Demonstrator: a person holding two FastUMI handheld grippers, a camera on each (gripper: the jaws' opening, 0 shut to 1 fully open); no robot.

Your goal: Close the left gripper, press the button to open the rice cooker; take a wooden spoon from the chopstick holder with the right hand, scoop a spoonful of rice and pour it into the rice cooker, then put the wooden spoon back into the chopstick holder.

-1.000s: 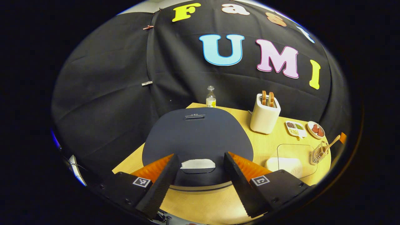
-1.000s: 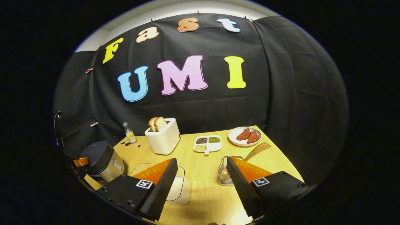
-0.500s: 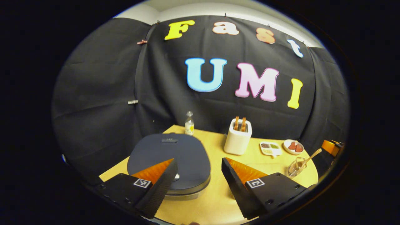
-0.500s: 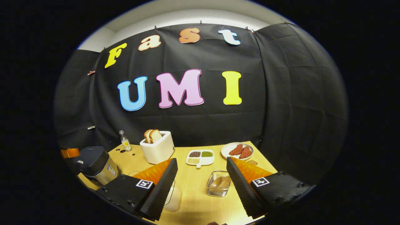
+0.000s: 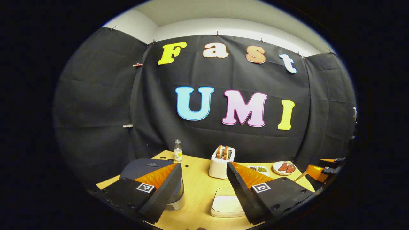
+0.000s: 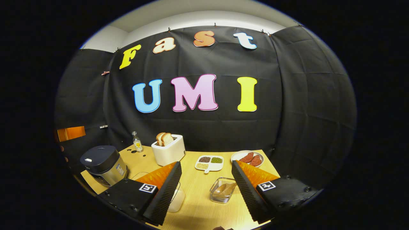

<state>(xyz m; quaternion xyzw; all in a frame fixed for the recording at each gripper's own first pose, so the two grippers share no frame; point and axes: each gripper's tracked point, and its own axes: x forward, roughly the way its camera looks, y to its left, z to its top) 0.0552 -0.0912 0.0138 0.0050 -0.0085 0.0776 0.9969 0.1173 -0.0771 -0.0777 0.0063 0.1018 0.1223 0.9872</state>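
From the left gripper view, my left tongs stand wide apart with nothing between them, raised above the tabletop, with the rice cooker partly behind one finger, lid seemingly down. From the right gripper view, my right tongs gape empty over the chopstick holder, where what I take for the wooden spoon lies ready to grasp.

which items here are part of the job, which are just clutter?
Job: rice cooker, lid shut; holder with the wooden spoon in it; rice box.
Clutter: toaster with bread, bottle, divided dish, plate of meat.
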